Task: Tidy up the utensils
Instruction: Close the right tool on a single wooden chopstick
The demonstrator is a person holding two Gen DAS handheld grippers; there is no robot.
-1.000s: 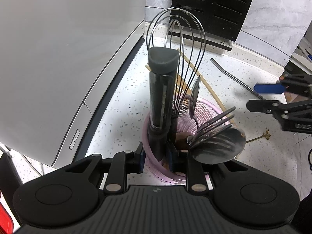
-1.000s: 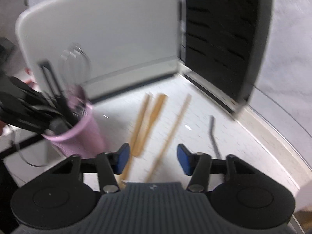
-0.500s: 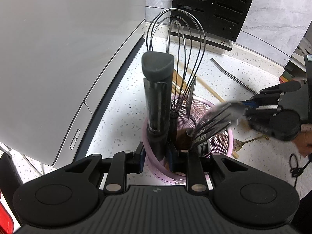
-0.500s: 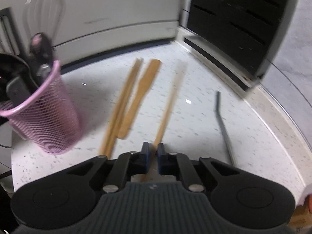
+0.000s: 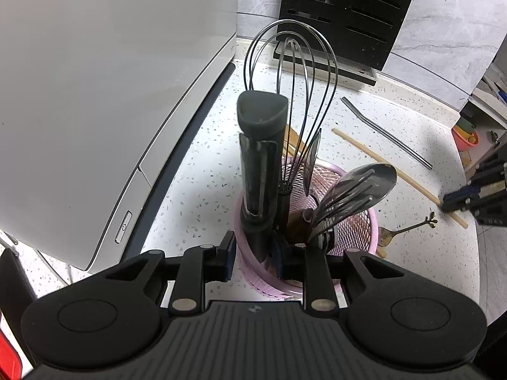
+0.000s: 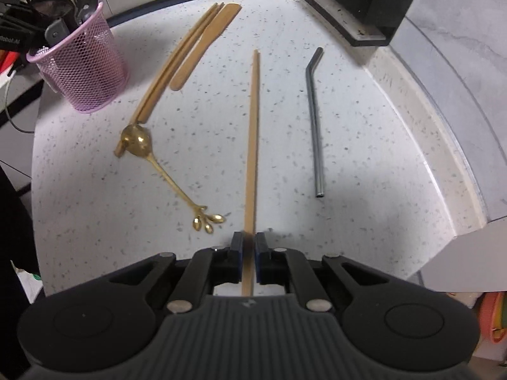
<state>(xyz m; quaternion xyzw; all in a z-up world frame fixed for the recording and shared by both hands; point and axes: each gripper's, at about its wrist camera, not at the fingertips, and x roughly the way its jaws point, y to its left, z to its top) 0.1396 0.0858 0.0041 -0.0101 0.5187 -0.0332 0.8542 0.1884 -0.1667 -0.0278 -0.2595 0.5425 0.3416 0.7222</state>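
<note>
Pinching chopstick [image 6: 252,145] near end, right hand-held gripper [image 6: 248,247]; long axis points straight ahead, flat on counter [image 6: 364,145].

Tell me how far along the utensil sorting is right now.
Partly done. The pink cup already holds a whisk, spoons and a dark-handled tool; the left gripper grips its rim. In hand: the right gripper is shut on one wooden stick. Left on the counter: a gold spoon, a wooden spatula, two more sticks and a metal straw.
</note>
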